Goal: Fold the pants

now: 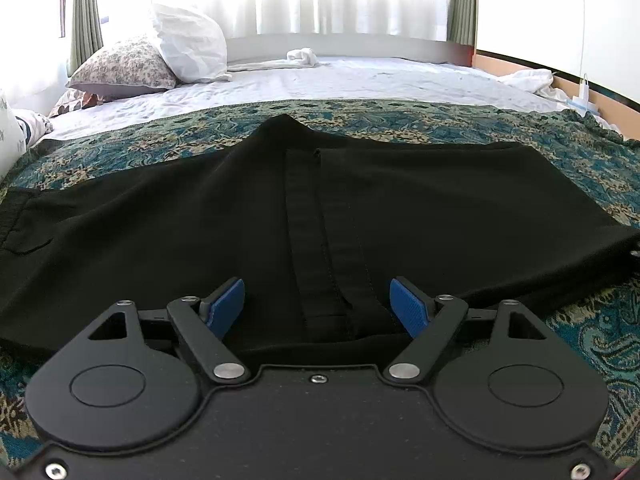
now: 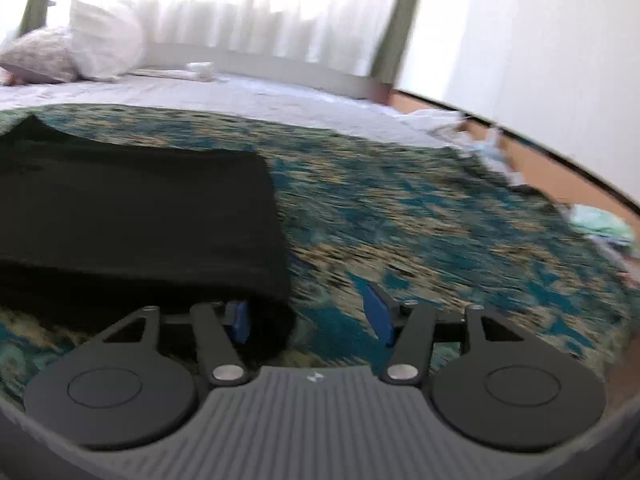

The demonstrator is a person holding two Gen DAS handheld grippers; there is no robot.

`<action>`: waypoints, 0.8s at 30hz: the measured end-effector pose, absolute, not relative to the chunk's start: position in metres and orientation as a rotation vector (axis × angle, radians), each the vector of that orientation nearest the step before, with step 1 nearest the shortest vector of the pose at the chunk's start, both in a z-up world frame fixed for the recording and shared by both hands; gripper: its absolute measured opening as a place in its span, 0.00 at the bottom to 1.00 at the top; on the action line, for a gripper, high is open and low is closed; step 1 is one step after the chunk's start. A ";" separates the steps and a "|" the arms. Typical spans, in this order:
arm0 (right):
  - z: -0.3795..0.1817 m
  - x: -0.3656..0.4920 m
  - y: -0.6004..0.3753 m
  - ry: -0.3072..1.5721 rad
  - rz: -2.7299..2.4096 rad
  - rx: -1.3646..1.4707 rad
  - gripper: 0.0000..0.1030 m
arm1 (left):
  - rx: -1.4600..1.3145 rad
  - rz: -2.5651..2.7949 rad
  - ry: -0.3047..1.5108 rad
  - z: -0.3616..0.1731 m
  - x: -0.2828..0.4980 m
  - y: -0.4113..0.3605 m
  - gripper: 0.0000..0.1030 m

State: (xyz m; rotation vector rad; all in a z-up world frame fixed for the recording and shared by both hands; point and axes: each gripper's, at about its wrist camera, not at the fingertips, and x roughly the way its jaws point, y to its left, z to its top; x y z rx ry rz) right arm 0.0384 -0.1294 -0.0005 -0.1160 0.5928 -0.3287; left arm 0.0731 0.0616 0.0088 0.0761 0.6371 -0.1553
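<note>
Black pants (image 1: 248,216) lie flat across a teal patterned bedspread (image 1: 400,124), with the hemmed leg ends folded over the middle. My left gripper (image 1: 318,304) is open and sits low over the pants' near edge, its blue pads on either side of the hems. In the right wrist view the folded pants (image 2: 140,208) fill the left side. My right gripper (image 2: 308,312) is open at the pants' near right corner, which lies between the fingers. That view is blurred.
White sheet (image 1: 340,80) covers the far half of the bed. Two pillows (image 1: 160,52) lean at the back left. A rolled white cloth (image 1: 302,56) lies by the footboard. Crumpled bedding (image 1: 532,80) hangs at the right edge, by the wooden floor (image 2: 552,168).
</note>
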 end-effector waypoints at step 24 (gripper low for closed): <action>0.004 0.023 -0.171 0.582 -0.382 -0.237 0.34 | 0.068 -0.286 0.633 0.009 0.057 0.019 0.65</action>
